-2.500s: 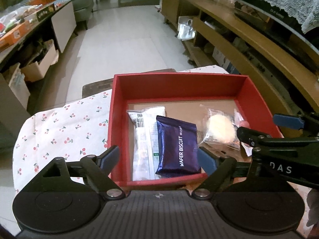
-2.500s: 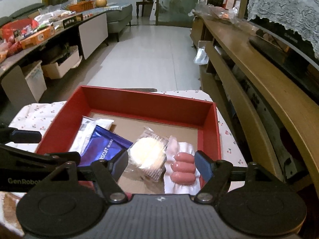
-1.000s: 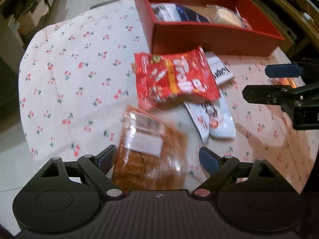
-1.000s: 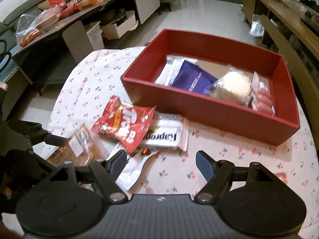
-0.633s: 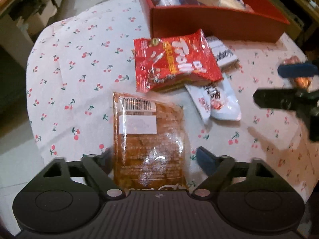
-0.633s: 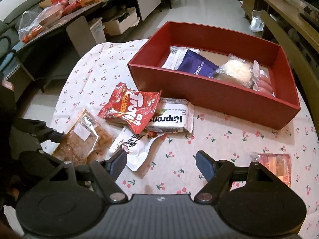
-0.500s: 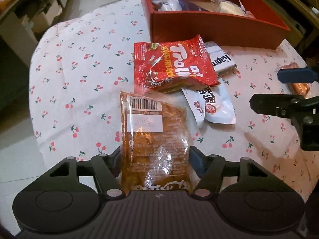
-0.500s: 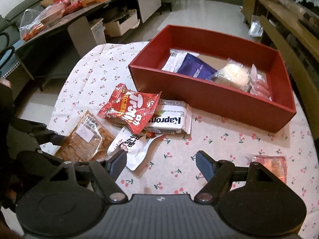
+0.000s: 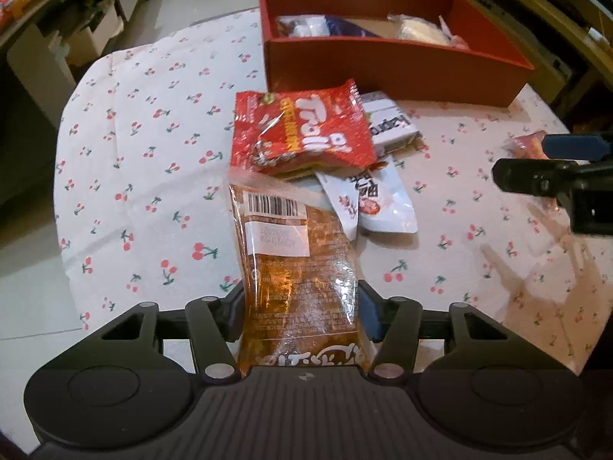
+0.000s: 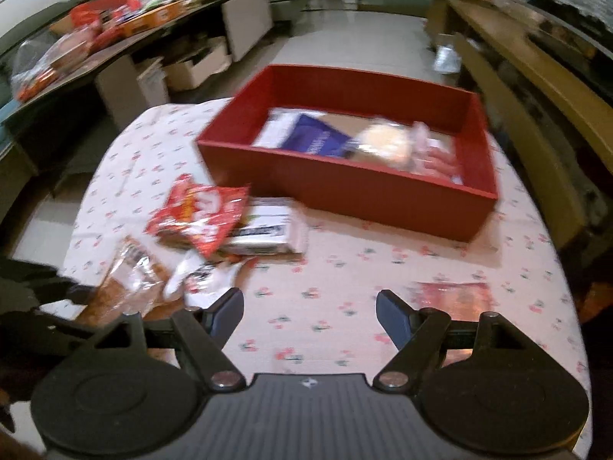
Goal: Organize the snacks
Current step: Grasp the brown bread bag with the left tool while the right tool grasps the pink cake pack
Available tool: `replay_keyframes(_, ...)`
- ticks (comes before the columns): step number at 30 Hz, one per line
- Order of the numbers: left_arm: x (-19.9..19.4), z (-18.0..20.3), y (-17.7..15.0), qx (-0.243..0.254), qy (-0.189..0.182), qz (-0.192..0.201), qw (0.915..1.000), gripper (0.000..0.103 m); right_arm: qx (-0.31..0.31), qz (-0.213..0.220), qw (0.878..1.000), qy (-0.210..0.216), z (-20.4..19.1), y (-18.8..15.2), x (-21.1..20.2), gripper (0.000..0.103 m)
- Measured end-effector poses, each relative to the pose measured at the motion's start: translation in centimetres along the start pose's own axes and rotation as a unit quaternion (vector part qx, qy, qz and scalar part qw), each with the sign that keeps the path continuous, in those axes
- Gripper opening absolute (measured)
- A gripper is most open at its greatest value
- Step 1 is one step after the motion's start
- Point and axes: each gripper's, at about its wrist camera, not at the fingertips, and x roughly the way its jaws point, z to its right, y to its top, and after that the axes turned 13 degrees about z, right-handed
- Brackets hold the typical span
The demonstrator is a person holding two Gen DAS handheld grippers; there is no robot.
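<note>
Left gripper closing on brown snack packet; right gripper open.

Left gripper (image 9: 300, 306): jaws closing, pads against both sides of the brown packet (image 9: 295, 264) on the tablecloth (image 9: 153, 176). Red bag (image 9: 299, 130) beyond it; red box (image 9: 383, 65) farther back. Right gripper (image 10: 309, 314): jaws apart, nothing between.

Round table with white cherry-print cloth (image 9: 153, 161). Red open box (image 9: 383, 65) sits on it at the far side from both grippers. Directly on the cloth: brown clear-wrapped snack pack (image 9: 295, 268) right at the left gripper; white sachet (image 9: 375, 199) just past it, toward the right; white bar pack (image 9: 390, 122) farther on, close to the box wall. Red chip bag (image 9: 302, 130) rests on top of that pile. Small reddish packet (image 10: 454, 299) lies alone just ahead of the right gripper, toward its right.
</note>
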Motion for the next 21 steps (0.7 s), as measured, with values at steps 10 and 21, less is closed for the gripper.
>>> replay_keyframes(10, -0.2, 3.1, 1.6, 0.007, -0.052, 0.013, 0.9985, 0.063, 0.104, -0.012, 0.99, -0.092, 8.8, -0.1, -0.5, 0.095)
replay_keyframes(21, 1.1, 4.7, 2.1, 0.01, -0.083, -0.003, 0.9965, 0.063, 0.074, -0.082, 0.989, -0.094, 9.5, -1.7, 4.4, 0.098)
